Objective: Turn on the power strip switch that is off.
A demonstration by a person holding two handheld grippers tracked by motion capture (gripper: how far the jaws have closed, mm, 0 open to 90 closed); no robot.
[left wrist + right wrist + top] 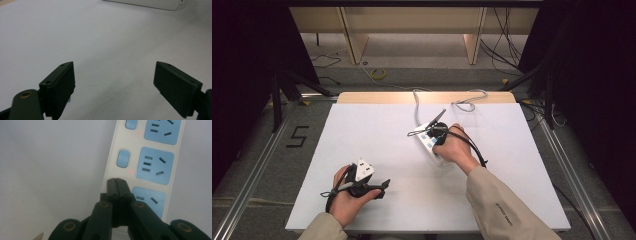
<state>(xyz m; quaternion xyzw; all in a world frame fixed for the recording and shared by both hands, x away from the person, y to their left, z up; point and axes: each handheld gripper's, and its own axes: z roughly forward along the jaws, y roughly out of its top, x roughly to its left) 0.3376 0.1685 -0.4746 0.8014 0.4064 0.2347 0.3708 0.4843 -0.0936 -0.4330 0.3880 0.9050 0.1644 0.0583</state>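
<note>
While the right gripper [116, 180] keeps its 2 jaws pressed together with nothing between them, its joined tip sits over the power strip [147, 162], at the spot where a 3rd switch would lie in the row of blue buttons. The step in hand looks like pressing that switch with the closed tip. To do it well, the tip should come straight down on the middle of the button, not on the white rim beside it or on the blue socket face [151, 201] just to its right. A short, firm push is likely enough; a slanted push could slide the strip across the table [377, 145], since nothing else holds it. The 2 switches farther along [123, 158] each have a small red light close by, so a change in light near the tip would probably tell whether the press took.

In the high view the strip [430, 145] lies right of the table's middle, angled, its grey cord [417, 107] running toward the far edge. The right gripper [438, 134] is directly on top of it, with the hand [457, 150] covering the near end.

The left gripper [113, 75] has its jaws wide apart and holds nothing; it rests near the front left of the table [384, 186], well apart from the strip, whose white edge [150, 3] shows far ahead of it.
</note>
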